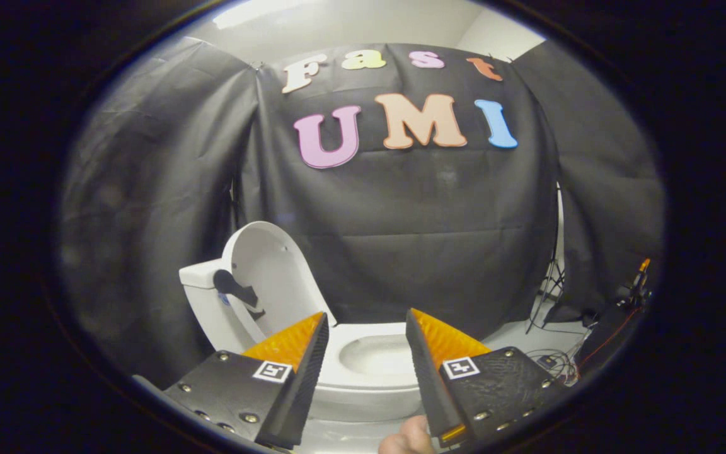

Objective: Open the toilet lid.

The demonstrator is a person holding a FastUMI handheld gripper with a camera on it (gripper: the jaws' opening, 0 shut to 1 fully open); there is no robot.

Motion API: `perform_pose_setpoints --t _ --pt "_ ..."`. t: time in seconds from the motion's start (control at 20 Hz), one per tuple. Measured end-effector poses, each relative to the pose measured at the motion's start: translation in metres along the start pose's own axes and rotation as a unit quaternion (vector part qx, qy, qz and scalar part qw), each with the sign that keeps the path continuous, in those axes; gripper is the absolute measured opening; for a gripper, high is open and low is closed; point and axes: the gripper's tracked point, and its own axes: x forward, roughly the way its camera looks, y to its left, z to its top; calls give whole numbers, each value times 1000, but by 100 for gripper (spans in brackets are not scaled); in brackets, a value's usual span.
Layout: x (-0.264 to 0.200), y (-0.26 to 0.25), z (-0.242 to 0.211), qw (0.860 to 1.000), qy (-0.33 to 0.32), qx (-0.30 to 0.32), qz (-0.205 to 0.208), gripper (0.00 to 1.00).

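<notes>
Lid (273,271) upright; gripper (366,325) fingers apart, holding nothing.

The toilet (363,372) is plain white all over; its raised lid (268,277) is white too, with a dark shadow across its inner face, and the tank (202,284) behind is the same white with a small blue mark beside the lid. The booth's cloth wall (438,239) is black and creased; the floor (514,334) is pale grey-white, with thin black and red cables (558,362) on it. The gripper (366,328), its fingers spread apart and empty, carries two square black-and-white patterned tags (272,371).
</notes>
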Motion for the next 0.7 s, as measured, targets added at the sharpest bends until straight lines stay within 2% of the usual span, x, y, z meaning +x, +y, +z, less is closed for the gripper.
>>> perform_pose_setpoints --t 0.1,0.4,0.55,0.7 --pt "-5 -22 -3 1000 -9 -8 -7 72" --pt "-16 -61 14 994 -111 18 -18 72" --pt "-13 -80 -3 996 -80 -14 -39 72" --pt "-9 -89 -1 996 -70 -18 -53 72"
